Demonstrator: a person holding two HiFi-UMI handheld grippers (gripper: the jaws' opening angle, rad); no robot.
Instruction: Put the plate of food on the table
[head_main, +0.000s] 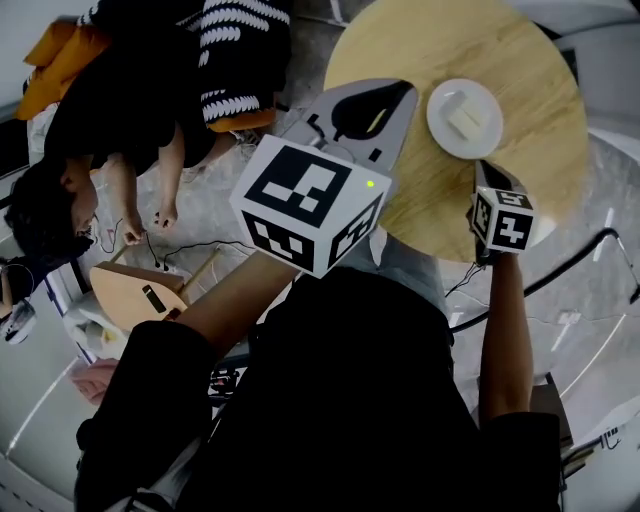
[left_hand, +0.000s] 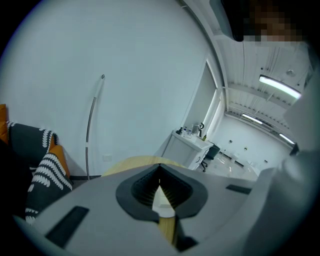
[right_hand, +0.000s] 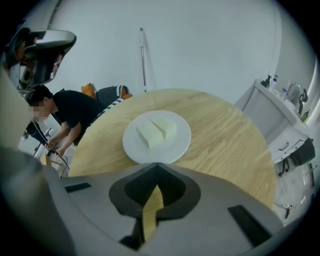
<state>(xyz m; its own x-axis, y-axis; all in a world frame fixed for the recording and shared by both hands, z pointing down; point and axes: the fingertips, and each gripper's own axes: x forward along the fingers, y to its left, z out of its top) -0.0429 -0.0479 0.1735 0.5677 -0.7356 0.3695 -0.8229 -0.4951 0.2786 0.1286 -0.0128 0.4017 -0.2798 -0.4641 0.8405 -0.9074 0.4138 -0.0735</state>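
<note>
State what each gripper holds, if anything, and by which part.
Nothing is held: the left gripper and right gripper are shut and empty; the plate lies free on the table.

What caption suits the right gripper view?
Shut right gripper facing white round plate with two pale food blocks on round wooden table.

I see the plate (head_main: 440, 128) lying on the table (head_main: 540, 60), near its middle, and two pieces of food (head_main: 467, 119) lie side by side on the plate. My right gripper (head_main: 483, 168) hangs over the table just before the near rim of the plate, and in the right gripper view the plate is straight ahead of its tips. My left gripper (head_main: 408, 88) is to the left of the plate, above the left edge of the table. A person (head_main: 110, 130) is on the floor, well to the left of the table.
</note>
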